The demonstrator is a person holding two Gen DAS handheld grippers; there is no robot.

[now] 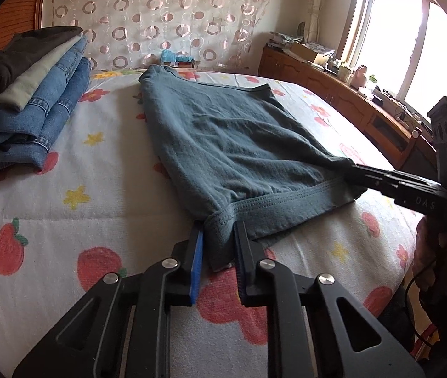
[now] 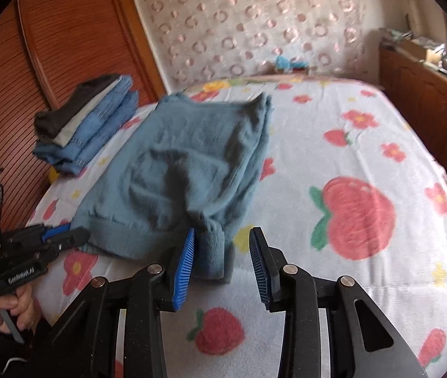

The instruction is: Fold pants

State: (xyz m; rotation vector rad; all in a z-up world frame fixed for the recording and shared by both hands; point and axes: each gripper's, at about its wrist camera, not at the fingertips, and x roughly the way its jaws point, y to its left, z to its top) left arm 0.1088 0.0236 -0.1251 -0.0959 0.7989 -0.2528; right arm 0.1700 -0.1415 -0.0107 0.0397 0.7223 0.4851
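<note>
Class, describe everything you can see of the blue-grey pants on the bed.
The pants are soft blue-grey knit, folded into a wrinkled rectangle lying flat on the flowered bedspread, ribbed waistband nearest. The left tongs pinch one waistband corner; the right tongs stand open with the other corner between them.

The stack of folded clothes (image 1: 28, 94) is cut off by the left edge of the left wrist view. The right wrist view is motion-blurred; the weave of the pants (image 2: 185, 170) is unreadable there. Items on the wooden cabinet (image 1: 333, 82) are too small to identify. The window (image 1: 412, 31) is overexposed.
</note>
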